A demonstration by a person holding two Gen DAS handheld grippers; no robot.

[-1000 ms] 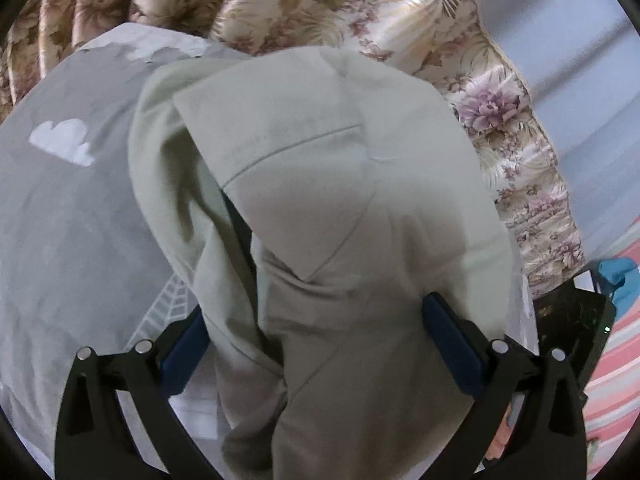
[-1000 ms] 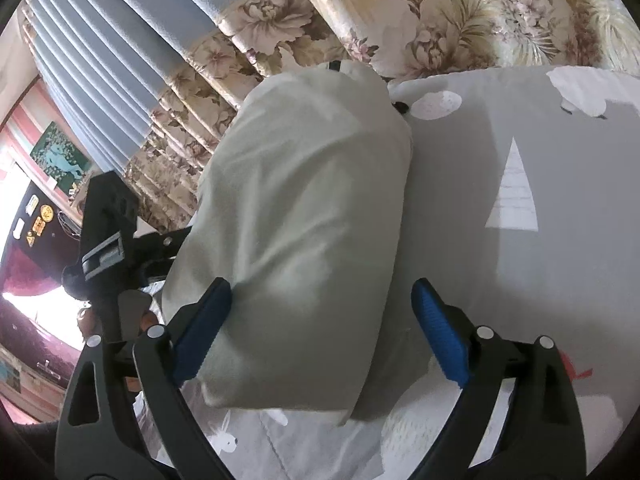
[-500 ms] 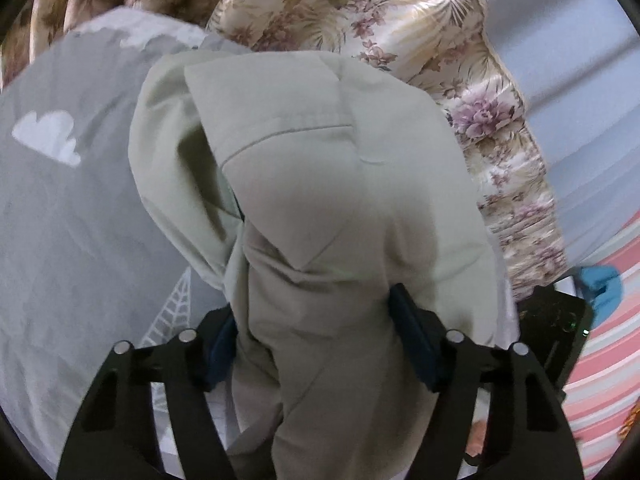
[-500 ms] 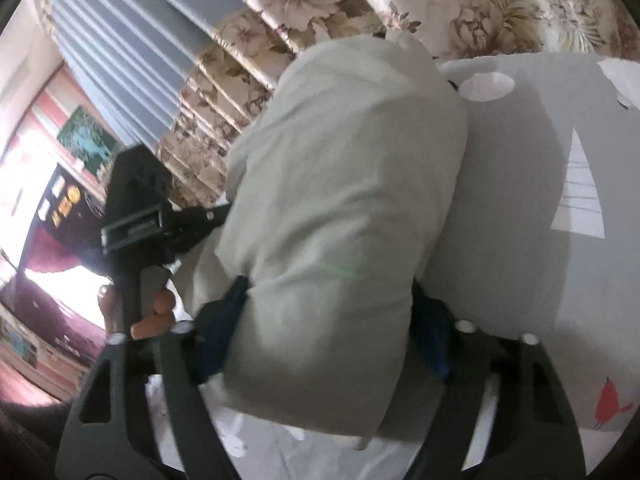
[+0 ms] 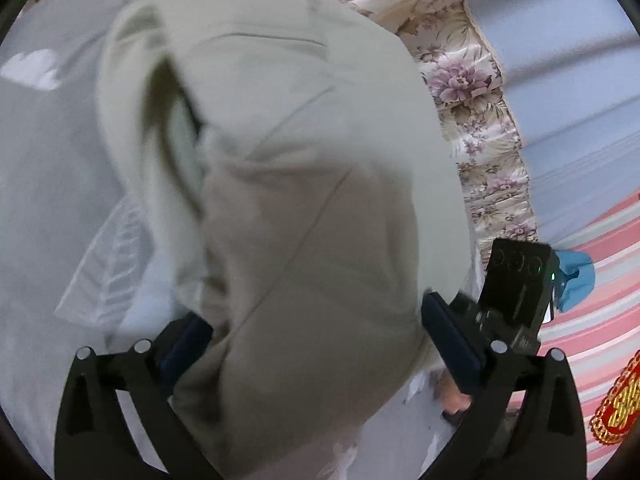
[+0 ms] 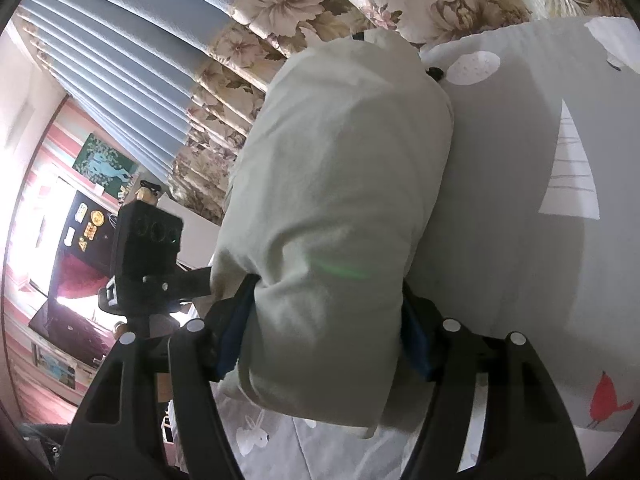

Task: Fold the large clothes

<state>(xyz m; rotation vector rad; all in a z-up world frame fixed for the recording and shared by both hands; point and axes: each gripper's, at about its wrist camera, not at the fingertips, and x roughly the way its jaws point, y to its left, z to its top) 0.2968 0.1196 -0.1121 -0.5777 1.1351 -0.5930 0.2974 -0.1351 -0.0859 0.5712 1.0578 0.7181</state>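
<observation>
A pale grey-green garment [image 5: 304,184], folded into a thick bundle, lies on a grey bedsheet [image 5: 52,184] with white prints. My left gripper [image 5: 316,344] is shut on one end of the bundle; its blue pads press both sides. My right gripper [image 6: 324,332] is shut on the other end of the same garment [image 6: 344,184], which fills the space between its fingers. In the left wrist view the right gripper's black body [image 5: 516,284] shows at the lower right. In the right wrist view the left gripper's body [image 6: 148,248] shows at the left.
Floral curtains [image 5: 472,80] and blue pleated curtains [image 6: 132,52] hang behind the bed. The bedsheet [image 6: 520,208] spreads to the right of the bundle. A pink striped wall [image 5: 600,320] and a dark cabinet [image 6: 72,248] stand beyond the bed edge.
Both grippers have moved in over the ends of the bundle and closed on it. The garment now fills more of each view.
</observation>
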